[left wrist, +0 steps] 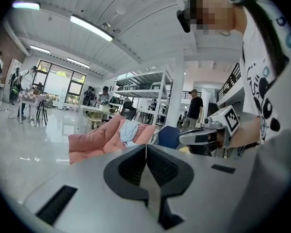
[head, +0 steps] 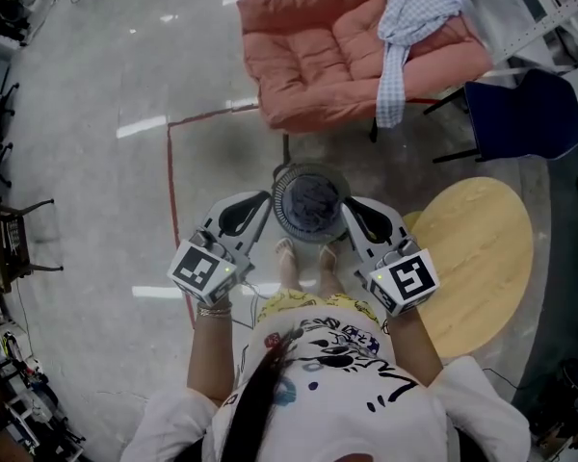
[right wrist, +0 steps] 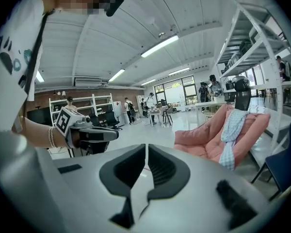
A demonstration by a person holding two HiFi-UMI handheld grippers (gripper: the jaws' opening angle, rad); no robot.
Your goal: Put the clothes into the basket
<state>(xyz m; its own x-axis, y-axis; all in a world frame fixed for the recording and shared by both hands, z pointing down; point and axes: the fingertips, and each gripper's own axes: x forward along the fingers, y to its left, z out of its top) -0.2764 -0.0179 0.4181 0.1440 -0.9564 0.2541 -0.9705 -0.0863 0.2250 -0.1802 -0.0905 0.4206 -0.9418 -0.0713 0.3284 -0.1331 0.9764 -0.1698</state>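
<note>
A round grey mesh basket [head: 310, 169] stands on the floor just ahead of the person's feet, with dark clothing [head: 313, 202] bunched inside. A blue-and-white checked shirt [head: 405, 22] hangs over the pink cushioned seat [head: 318, 61] farther off; it also shows as the shirt [left wrist: 129, 130] and the shirt [right wrist: 231, 130]. My left gripper [head: 260, 202] hangs left of the basket and my right gripper [head: 352, 207] right of it, both above it. The left gripper [left wrist: 146, 152] has its pads together on nothing. The right gripper [right wrist: 146, 154] is shut too, holding nothing.
A round yellow table [head: 477, 258] stands at the right, with a dark blue chair [head: 525, 114] behind it. Red tape [head: 173, 200] marks the grey floor. Shelving [right wrist: 262, 47] rises beside the seat, and people [left wrist: 194, 108] stand in the background.
</note>
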